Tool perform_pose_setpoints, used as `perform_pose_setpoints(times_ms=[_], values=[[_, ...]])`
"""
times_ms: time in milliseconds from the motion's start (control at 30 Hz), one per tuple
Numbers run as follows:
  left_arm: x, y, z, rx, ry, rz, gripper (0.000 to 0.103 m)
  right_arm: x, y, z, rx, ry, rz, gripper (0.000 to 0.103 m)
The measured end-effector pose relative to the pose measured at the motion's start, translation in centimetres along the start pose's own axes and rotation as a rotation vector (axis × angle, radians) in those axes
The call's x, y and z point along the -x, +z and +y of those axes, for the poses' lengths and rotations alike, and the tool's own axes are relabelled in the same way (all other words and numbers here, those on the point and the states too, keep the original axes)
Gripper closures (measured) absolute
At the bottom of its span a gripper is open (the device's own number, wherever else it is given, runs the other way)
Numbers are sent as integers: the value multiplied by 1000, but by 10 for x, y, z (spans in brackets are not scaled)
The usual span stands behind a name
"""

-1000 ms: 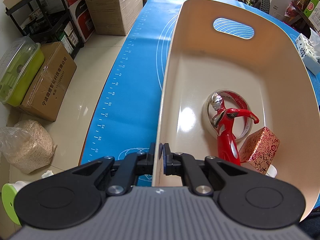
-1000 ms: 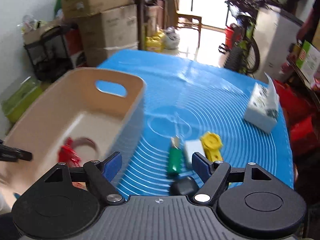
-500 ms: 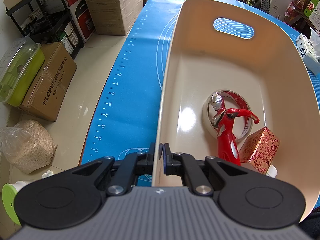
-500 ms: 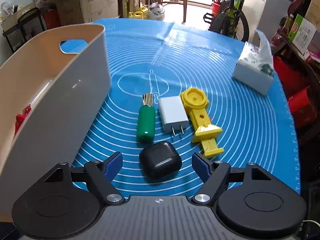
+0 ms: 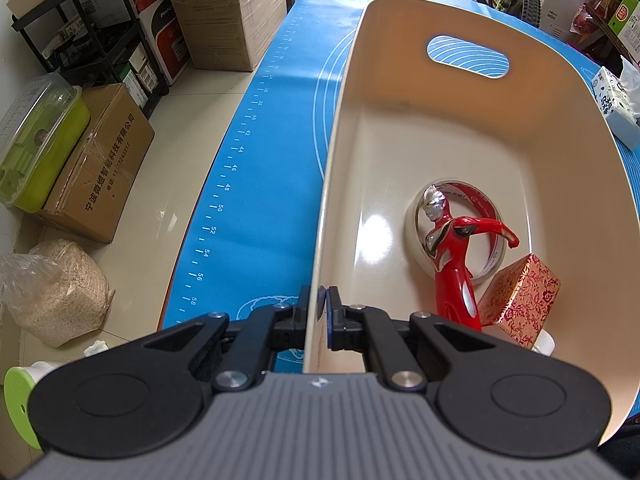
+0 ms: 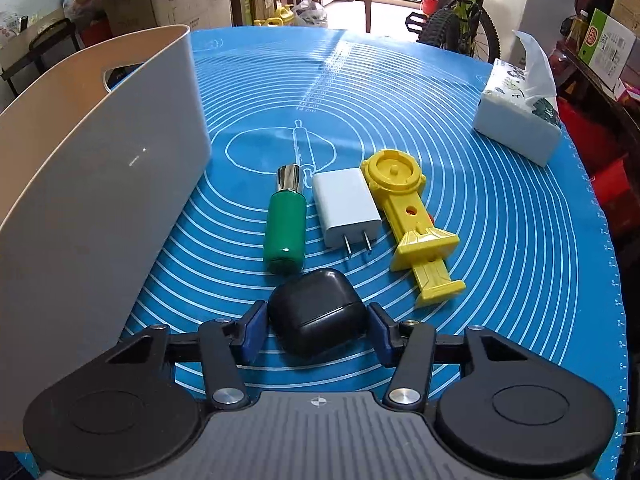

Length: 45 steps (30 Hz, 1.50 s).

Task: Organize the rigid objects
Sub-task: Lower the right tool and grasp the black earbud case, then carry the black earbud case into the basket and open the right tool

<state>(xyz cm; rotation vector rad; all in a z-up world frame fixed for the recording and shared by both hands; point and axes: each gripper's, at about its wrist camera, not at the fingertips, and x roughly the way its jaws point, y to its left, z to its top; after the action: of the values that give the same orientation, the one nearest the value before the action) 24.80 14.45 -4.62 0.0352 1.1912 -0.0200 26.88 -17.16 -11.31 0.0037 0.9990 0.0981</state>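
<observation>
My left gripper [image 5: 322, 312] is shut on the near wall of a beige bin [image 5: 460, 120]. Inside the bin lie a tape roll [image 5: 484, 208], a red and silver figure [image 5: 452, 252] and a red patterned box [image 5: 520, 300]. In the right wrist view the bin [image 6: 100, 168] stands at the left. My right gripper [image 6: 316, 328] has its blue pads [image 6: 252, 330] against both sides of a black earbud case [image 6: 316, 322] on the blue mat [image 6: 500, 240]. Beyond it lie a green bottle [image 6: 286, 228], a white charger [image 6: 346, 208] and a yellow toy [image 6: 416, 224].
A tissue box [image 6: 520, 120] sits at the mat's far right. The mat's left edge drops to the floor, where cardboard boxes [image 5: 100, 164], a green container [image 5: 36, 140] and a black shelf [image 5: 92, 36] stand. A bicycle [image 6: 456, 28] stands beyond the table.
My right gripper swung right from the bin, moved down to the black earbud case and closed its fingers around it. My left gripper and the bin stayed still.
</observation>
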Motion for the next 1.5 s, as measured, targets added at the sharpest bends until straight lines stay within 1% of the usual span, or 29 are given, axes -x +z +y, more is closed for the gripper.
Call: perform_pose_setpoints(times_ms=[133, 333, 500, 600, 733, 900, 1000, 1100, 1200, 1333, 1500], values=[[0, 0, 0, 0, 0, 0, 95, 2, -3, 2, 19, -13, -11, 46], [0, 0, 0, 0, 0, 0, 95, 14, -2, 2, 8, -22, -49, 46], [0, 0, 0, 0, -1, 0, 95, 36, 6, 5, 10, -30, -86, 46], [-1, 0, 0, -1, 0, 3, 95, 57, 13, 13, 30, -21, -132, 46], [-1, -1, -1, 0, 2, 5, 95, 84, 29, 29, 59, 10, -199, 46], [-1, -1, -1, 0, 2, 5, 95, 109, 47, 59, 109, 71, -284, 46], [-2, 0, -1, 2, 2, 5, 95, 116, 56, 78, 121, 119, -306, 46], [-2, 0, -1, 1, 1, 5, 95, 115, 61, 99, 154, 149, -304, 46], [-2, 0, -1, 2, 0, 4, 95, 110, 65, 119, 187, 166, -283, 46], [-2, 0, -1, 2, -1, 3, 95, 97, 65, 142, 226, 178, -232, 46], [-2, 0, -1, 2, -3, 2, 95, 75, 59, 162, 263, 181, -144, 46]])
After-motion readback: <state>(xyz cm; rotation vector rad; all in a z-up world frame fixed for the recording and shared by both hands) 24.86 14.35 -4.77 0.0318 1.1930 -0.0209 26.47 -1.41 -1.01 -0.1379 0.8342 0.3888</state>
